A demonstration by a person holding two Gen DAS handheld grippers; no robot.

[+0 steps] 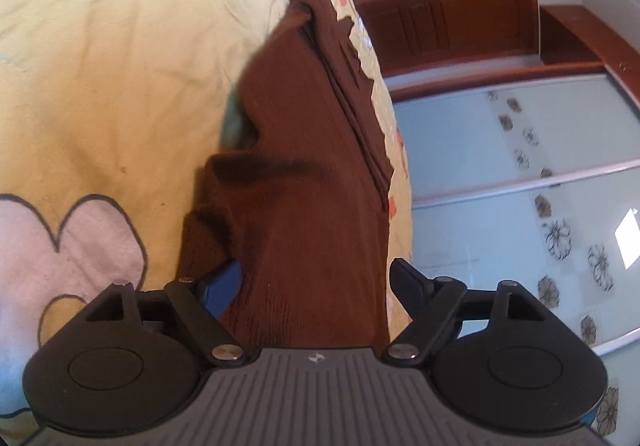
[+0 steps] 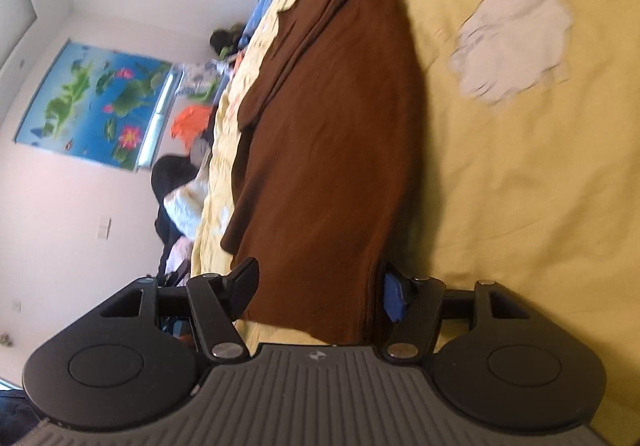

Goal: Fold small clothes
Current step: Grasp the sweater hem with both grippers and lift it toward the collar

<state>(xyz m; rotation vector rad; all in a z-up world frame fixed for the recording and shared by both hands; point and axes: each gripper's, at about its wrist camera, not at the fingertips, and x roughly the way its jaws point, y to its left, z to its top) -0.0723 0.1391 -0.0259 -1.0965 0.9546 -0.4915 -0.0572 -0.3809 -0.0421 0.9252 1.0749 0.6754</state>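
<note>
- Brown knit garment (image 1: pixel 304 174) lies on a yellow bedspread (image 1: pixel 120 58), stretched long and narrow along the bed's edge.
- Fabric is a plain dark brown, fine ribbed knit visible near the camera in the left wrist view; no print or label seen.
- It looks doubled over lengthwise: several stacked layer edges run as parallel ridges down its side toward the bed edge (image 1: pixel 360 118).
- Scalloped, wavy hem edge shows along that same side, over the bedspread's border.
- A dark crease crosses the cloth about mid-length in the left wrist view; a small flap sticks out beside the blue finger.
- Long axis runs straight away from both cameras; the far end tapers to a point in the left wrist view.
- Right wrist view: same garment (image 2: pixel 332 134), long axis again away from the lens, broad middle, narrowing toward the top of the frame.
- Left gripper (image 1: pixel 316 286): jaws spread wide, cloth lies between them; the blue-padded finger (image 1: pixel 224 286) touches or is just beside the cloth, the black one (image 1: pixel 408 282) stands clear. Not pinching.
- Right gripper (image 2: pixel 320 290): jaws apart, garment's near end between them; blue pad (image 2: pixel 394 296) is against the cloth's edge, black finger (image 2: pixel 244 286) just beside it. Grip cannot be told for sure; looks loose.
- Bedspread has a white cloud patch (image 2: pixel 512 42) and a pink heart shape (image 1: pixel 72 246).
- Beyond the bed: a wooden cabinet (image 1: pixel 448 22), a lotus poster (image 2: pixel 92 102).
</note>
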